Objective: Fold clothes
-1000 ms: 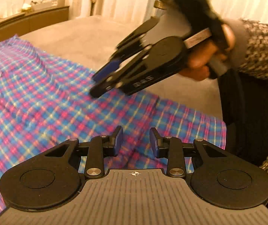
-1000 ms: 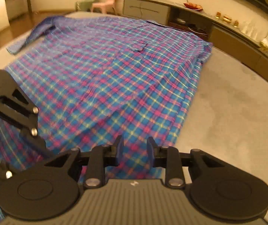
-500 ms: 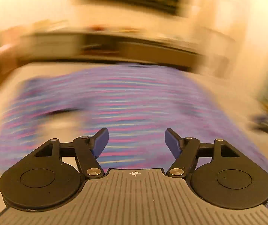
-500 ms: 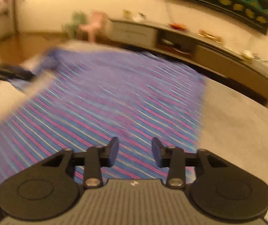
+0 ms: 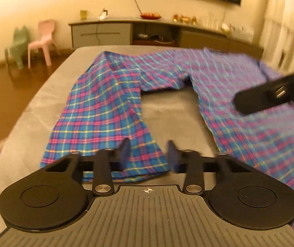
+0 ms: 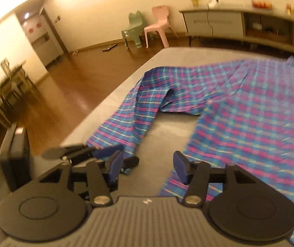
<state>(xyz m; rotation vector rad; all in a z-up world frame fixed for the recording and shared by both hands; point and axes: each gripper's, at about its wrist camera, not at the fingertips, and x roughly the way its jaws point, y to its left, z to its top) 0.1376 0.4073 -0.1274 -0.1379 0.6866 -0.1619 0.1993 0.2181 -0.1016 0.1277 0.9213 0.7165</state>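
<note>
Big grey padded surface [image 5: 43,107] like a bed top, filling most of both views. Spread flat across it: the long-sleeved shirt in blue, pink and yellow plaid [image 5: 239,94], body lying off to the right side, pretty blurry there. One plaid sleeve [image 5: 105,113] sticking out from the body, bent at the far end and running back down towards the camera, with bare grey between sleeve and body.

Behind all that, against the wall, a long low grey sideboard [image 5: 105,33] with small bits on top, too small to make out properly. Left of it on the wooden floor, a small pink plastic chair [image 5: 41,39] and a pale green one [image 5: 20,41] just beside it.

Left gripper [image 5: 148,154] down low at the sleeve's end, blue-padded fingers [image 5: 124,152] apart and smeared in its own view, cuff edge lying between them, not pinched as far as visible. Right gripper [image 6: 148,160] about halfway wide and opening, hovering over the gap by the shirt's edge, nothing caught between the jaws.
</note>
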